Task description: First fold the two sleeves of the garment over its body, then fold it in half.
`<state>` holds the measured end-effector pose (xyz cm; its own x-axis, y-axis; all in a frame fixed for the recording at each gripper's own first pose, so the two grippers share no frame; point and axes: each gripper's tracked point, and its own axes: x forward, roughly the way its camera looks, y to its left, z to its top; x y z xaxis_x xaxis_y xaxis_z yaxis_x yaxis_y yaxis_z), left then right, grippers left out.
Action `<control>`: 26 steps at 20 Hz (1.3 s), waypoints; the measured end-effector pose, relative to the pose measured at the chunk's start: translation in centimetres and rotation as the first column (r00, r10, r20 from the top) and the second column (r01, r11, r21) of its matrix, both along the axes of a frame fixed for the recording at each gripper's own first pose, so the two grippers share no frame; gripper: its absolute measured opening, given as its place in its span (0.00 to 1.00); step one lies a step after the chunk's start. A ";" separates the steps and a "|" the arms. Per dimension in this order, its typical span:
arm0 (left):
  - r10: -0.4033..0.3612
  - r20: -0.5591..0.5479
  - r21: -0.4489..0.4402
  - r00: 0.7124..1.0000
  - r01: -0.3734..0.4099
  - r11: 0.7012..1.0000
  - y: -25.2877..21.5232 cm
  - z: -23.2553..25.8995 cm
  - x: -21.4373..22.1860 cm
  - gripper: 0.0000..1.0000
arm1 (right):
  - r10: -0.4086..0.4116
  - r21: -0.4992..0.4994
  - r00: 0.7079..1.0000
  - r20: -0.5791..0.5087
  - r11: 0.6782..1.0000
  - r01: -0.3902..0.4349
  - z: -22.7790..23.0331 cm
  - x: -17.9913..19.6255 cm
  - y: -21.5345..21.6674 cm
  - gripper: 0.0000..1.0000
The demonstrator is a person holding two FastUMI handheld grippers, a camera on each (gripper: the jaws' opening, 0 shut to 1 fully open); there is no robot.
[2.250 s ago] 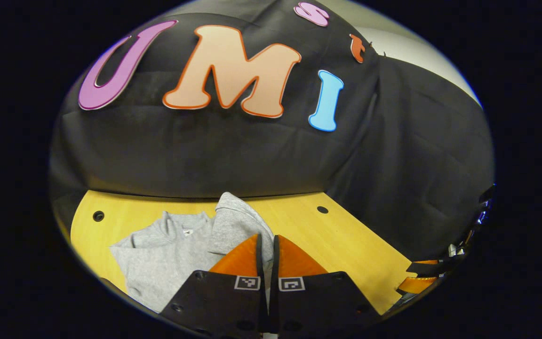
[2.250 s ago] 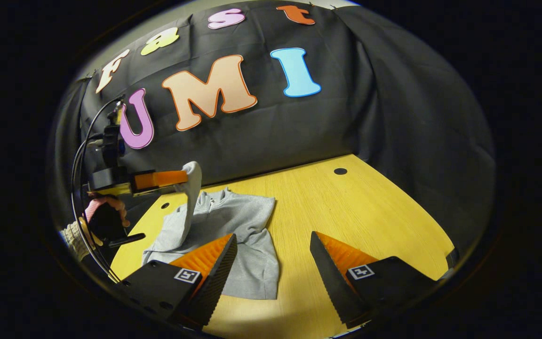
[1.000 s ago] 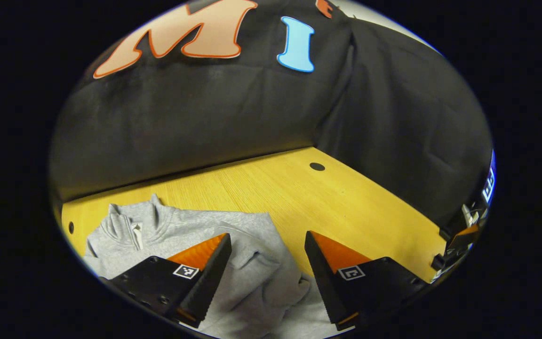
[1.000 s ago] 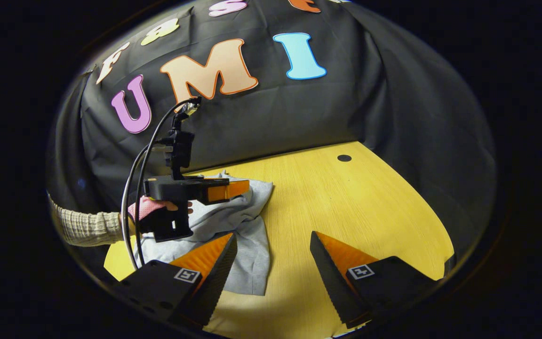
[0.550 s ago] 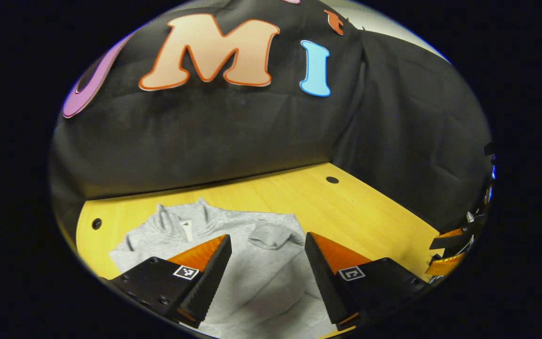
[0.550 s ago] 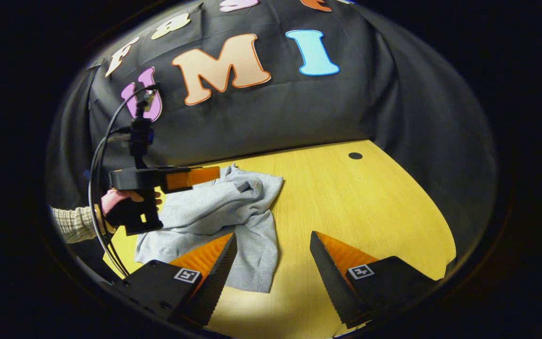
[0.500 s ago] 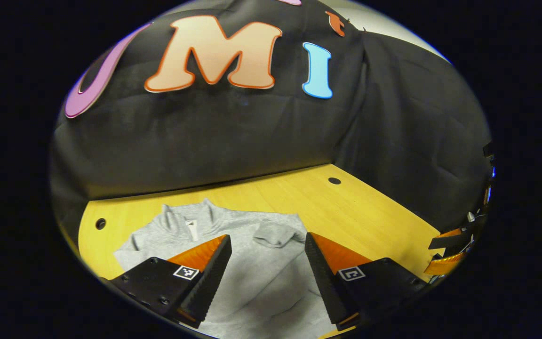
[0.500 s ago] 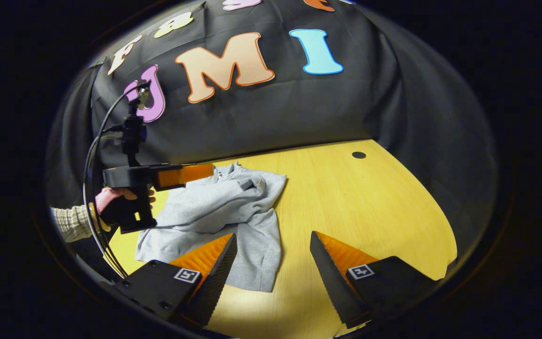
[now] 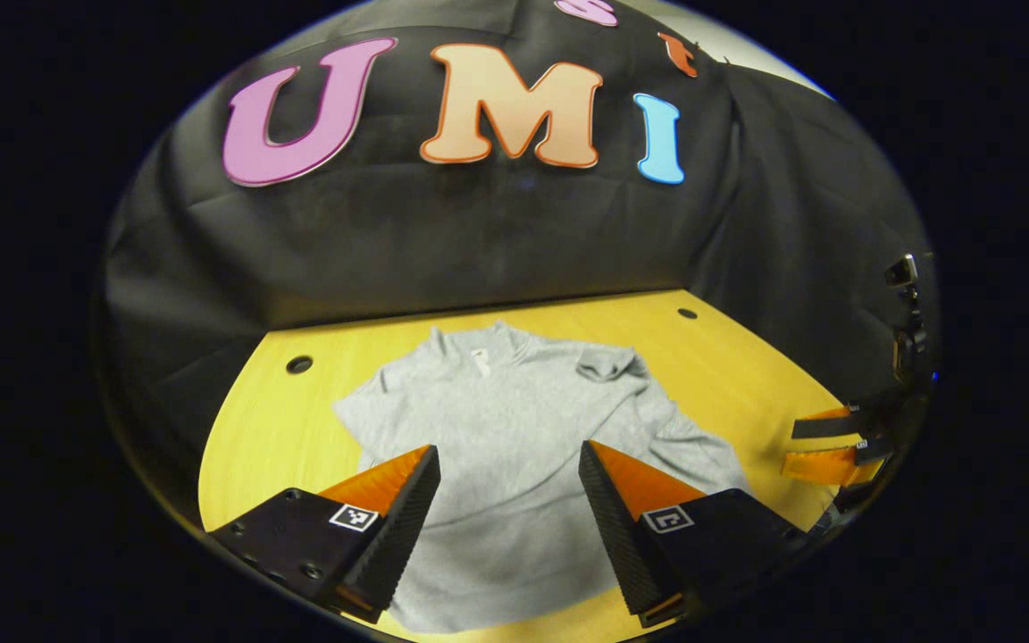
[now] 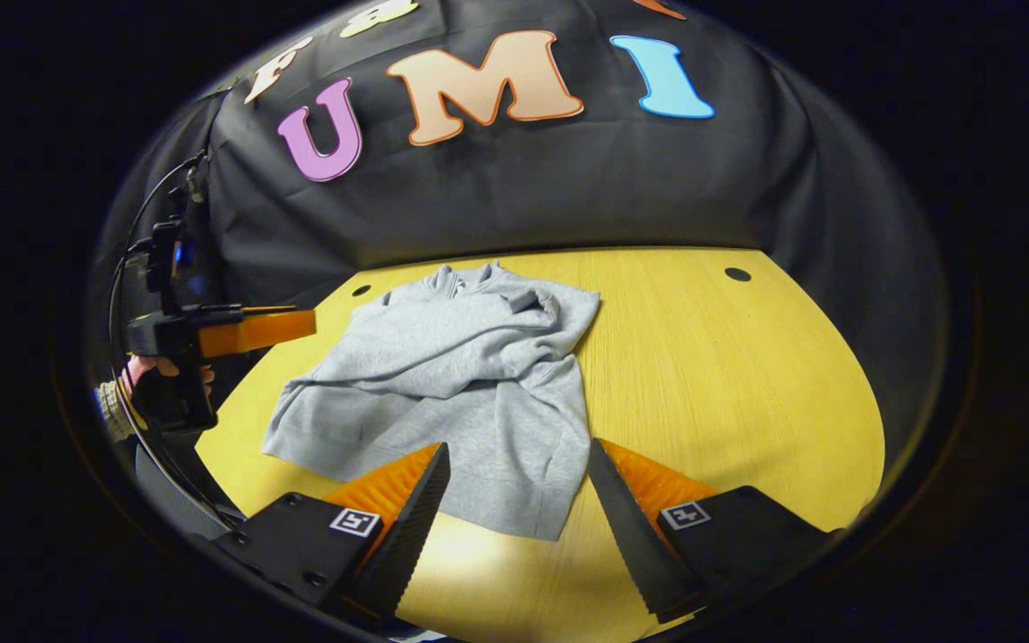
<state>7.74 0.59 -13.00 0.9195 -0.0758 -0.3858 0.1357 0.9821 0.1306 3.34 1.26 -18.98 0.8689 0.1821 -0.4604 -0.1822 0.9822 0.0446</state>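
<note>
Yellow table (image 10: pixel 747 375) carries the grey garment (image 10: pixel 470 384), both sleeves seemingly folded in. Left gripper (image 9: pixel 507 500) and right gripper (image 10: pixel 516 500) hover wide apart, empty. Judged next: pinch the near hem at both corners, lift evenly toward twelve o'clock. Hem lies just beyond each gripper.

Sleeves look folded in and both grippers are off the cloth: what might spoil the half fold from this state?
The garment lies rumpled, its sleeve cuff bunched near the collar, so folding now may lock in creases. The near hem lies skewed on the table; the halves could end up misaligned. The left gripper and the right gripper are both open, and lifting the hem might drag a sleeve loose.
</note>
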 end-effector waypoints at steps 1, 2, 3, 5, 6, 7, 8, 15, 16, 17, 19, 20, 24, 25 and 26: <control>0.025 -0.016 -0.015 1.000 -0.025 1.000 0.8 -0.8 -1.3 0.91 | 0.004 -0.004 1.000 -0.012 1.000 -0.004 -0.6 0.0 0.1 0.98; 0.053 -0.032 -0.033 0.998 -0.054 0.998 1.8 -1.7 -2.6 0.91 | 0.007 -0.006 1.000 -0.023 1.000 -0.007 -1.2 0.2 0.4 0.98; 0.080 -0.047 -0.044 0.996 -0.082 0.996 2.7 -2.7 -3.8 0.91 | 0.010 -0.012 0.999 -0.036 1.000 -0.011 -1.9 0.2 0.5 0.94; 0.130 -0.081 -0.041 0.988 -0.133 0.990 4.6 -5.2 -5.9 0.91 | 0.006 -0.031 0.999 -0.054 0.999 -0.007 -3.1 0.3 0.3 0.98; 0.148 -0.108 -0.039 0.983 -0.153 0.988 5.5 -6.6 -6.9 0.91 | 0.004 -0.033 0.998 -0.063 0.999 -0.006 -3.6 0.4 0.4 0.94; 0.159 -0.128 -0.037 0.979 -0.165 0.986 6.1 -7.7 -7.7 0.92 | 0.006 -0.036 0.997 -0.071 0.999 -0.009 -4.2 0.3 0.3 0.94; 0.169 -0.148 -0.035 0.974 -0.176 0.984 6.6 -8.7 -8.5 0.92 | 0.006 -0.043 0.997 -0.079 0.999 -0.010 -4.7 0.4 0.3 0.98; 0.214 -0.185 -0.048 0.959 -0.227 0.973 8.1 -11.6 -10.3 0.92 | -0.017 -0.081 0.992 -0.124 0.997 0.007 -7.8 -0.1 0.2 0.94; 0.218 -0.186 -0.044 0.958 -0.229 0.972 8.3 -11.7 -10.4 0.92 | -0.019 -0.090 0.991 -0.130 0.996 0.008 -8.2 -0.1 0.3 0.94; 0.216 -0.186 -0.042 0.959 -0.228 0.973 8.3 -11.8 -10.3 0.92 | -0.020 -0.098 0.992 -0.129 0.995 0.008 -8.3 -0.2 0.3 0.94; 0.208 -0.190 -0.032 0.959 -0.218 0.975 8.2 -12.2 -10.2 0.92 | -0.028 -0.112 0.992 -0.123 0.994 0.014 -8.4 -0.3 0.2 0.98; 0.211 -0.200 -0.023 0.957 -0.220 0.975 8.2 -12.8 -10.1 0.92 | -0.033 -0.121 0.992 -0.118 0.992 0.018 -8.4 -0.2 0.2 0.98; 0.229 -0.210 0.001 0.951 -0.233 0.972 8.3 -13.5 -10.2 0.91 | -0.022 -0.181 0.994 -0.110 0.983 0.002 -8.8 -0.4 0.3 0.93; 0.231 -0.203 0.008 0.951 -0.235 0.972 8.3 -13.5 -10.2 0.92 | -0.020 -0.196 0.994 -0.108 0.981 -0.002 -8.9 -0.5 0.3 0.92; 0.232 -0.203 0.016 0.951 -0.234 0.972 8.5 -13.7 -10.2 0.92 | -0.022 -0.201 0.994 -0.109 0.980 0.000 -8.8 -0.5 0.3 0.96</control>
